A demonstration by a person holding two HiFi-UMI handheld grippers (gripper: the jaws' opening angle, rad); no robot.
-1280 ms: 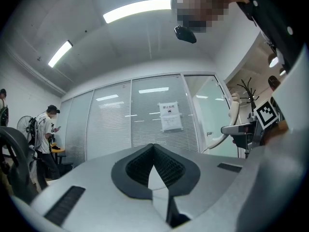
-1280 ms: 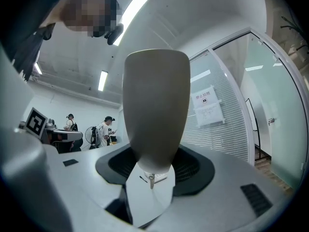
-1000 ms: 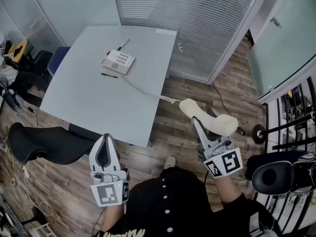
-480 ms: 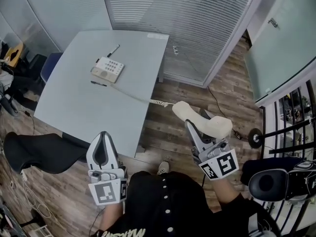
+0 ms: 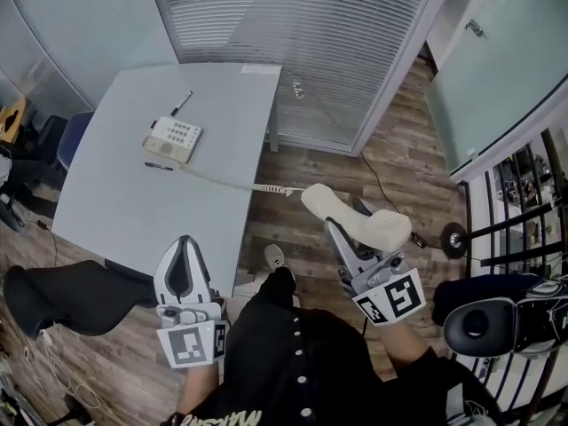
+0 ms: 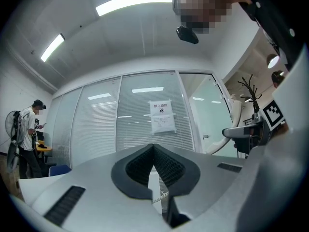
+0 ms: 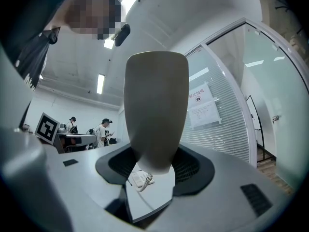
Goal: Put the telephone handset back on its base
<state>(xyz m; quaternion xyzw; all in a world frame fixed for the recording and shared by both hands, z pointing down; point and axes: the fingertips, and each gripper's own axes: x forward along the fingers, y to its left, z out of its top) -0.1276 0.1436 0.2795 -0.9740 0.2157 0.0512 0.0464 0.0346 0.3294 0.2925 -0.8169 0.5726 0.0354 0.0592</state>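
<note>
The cream telephone handset (image 5: pixel 357 220) hangs over the wooden floor to the right of the table, and my right gripper (image 5: pixel 342 238) is shut on its middle. In the right gripper view the handset (image 7: pixel 155 105) stands upright between the jaws, with the phone base (image 7: pixel 139 178) small and far beyond it. The beige base (image 5: pixel 173 138) sits on the grey table (image 5: pixel 115 211), far to the left of the handset. A coiled cord (image 5: pixel 266 187) runs from it to the handset. My left gripper (image 5: pixel 184 247) is shut and empty near the table's front edge.
Two pens (image 5: pixel 181 103) (image 5: pixel 158 166) lie beside the base. A black chair (image 5: pixel 62 291) stands at the table's left front, another black chair (image 5: pixel 484 325) at the right. A glass wall with blinds (image 5: pixel 293 43) runs behind the table. The person's shoe (image 5: pixel 274 257) is on the floor.
The table and the phone base have slid left and lower in the head view as the person moves. The right gripper still grips the handset. The left gripper stays shut.
</note>
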